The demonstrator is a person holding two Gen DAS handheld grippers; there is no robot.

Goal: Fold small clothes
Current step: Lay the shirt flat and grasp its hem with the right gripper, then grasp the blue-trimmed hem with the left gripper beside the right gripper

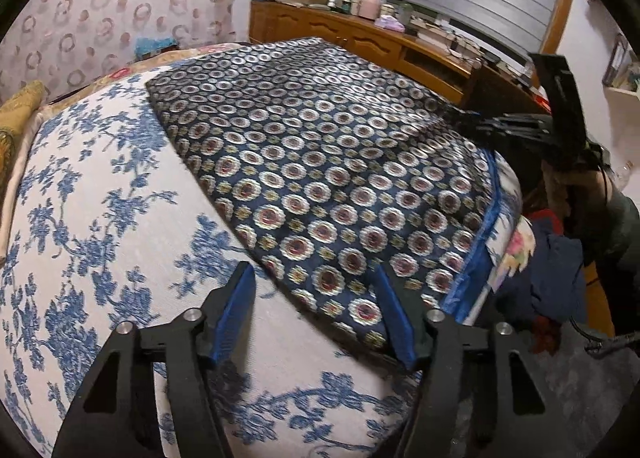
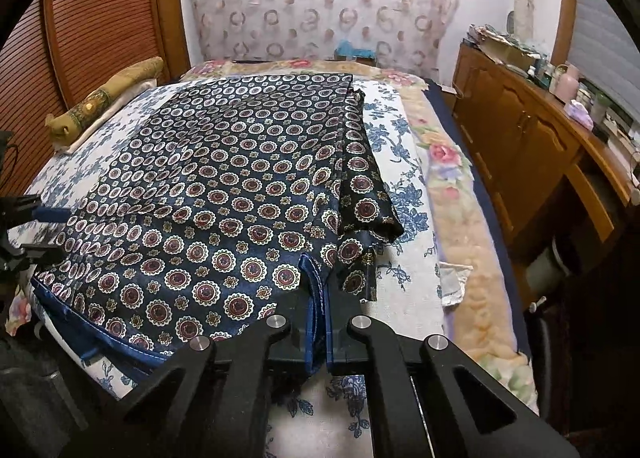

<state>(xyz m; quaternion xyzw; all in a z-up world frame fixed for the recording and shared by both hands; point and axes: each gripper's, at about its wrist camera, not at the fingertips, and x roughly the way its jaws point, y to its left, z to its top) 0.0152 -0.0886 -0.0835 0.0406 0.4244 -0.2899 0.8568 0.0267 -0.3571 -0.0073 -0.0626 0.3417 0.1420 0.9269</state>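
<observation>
A dark navy garment with a medallion print [image 1: 320,162] lies spread on a white sheet with blue flowers [image 1: 100,198]. It has a bright blue waistband [image 1: 476,258] at the near right edge. My left gripper [image 1: 316,298] is open, its blue fingers straddling the garment's near corner just above the cloth. In the right wrist view the same garment [image 2: 224,186] lies flat, with one side folded over [image 2: 360,162]. My right gripper [image 2: 320,306] is shut on the blue waistband edge [image 2: 311,270]. The right gripper also shows in the left wrist view [image 1: 476,124] at the garment's far right edge.
A wooden sideboard [image 2: 532,154] cluttered with bottles and boxes runs along the bed. A rolled gold cushion [image 2: 108,90] lies by the wooden wall. A floral blanket [image 2: 464,218] edges the sheet. Dark clothes [image 1: 552,258] are heaped on the floor beside the bed.
</observation>
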